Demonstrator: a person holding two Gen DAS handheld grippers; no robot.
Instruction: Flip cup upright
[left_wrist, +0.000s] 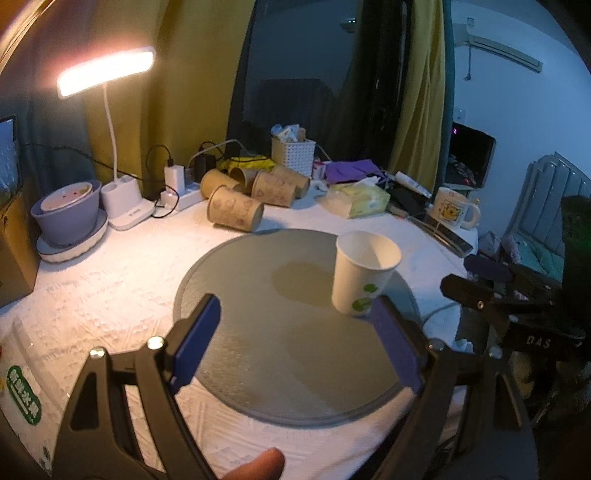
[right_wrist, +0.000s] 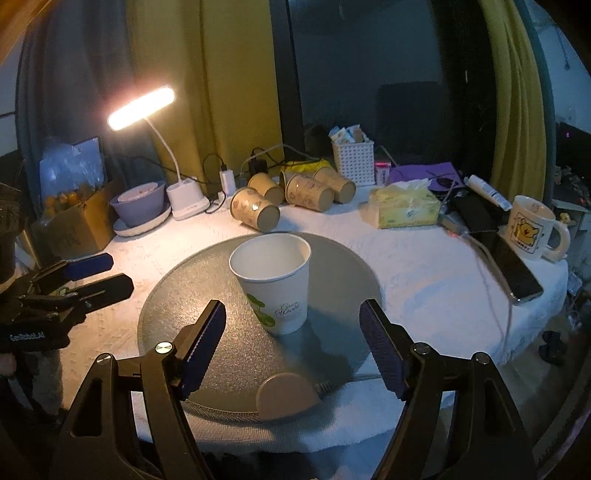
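Note:
A white paper cup with green dots stands upright, mouth up, on a round grey mat. In the right wrist view the cup stands on the mat just ahead of the fingers. My left gripper is open and empty, its right finger close beside the cup's base. My right gripper is open and empty, the cup a little beyond and between its fingers. The right gripper also shows at the right edge of the left wrist view, and the left gripper at the left edge of the right wrist view.
Several brown paper cups lie on their sides at the back. A lit desk lamp, purple bowl, tissue box, white basket, mug and phone ring the mat. A tan disc lies at the mat's near edge.

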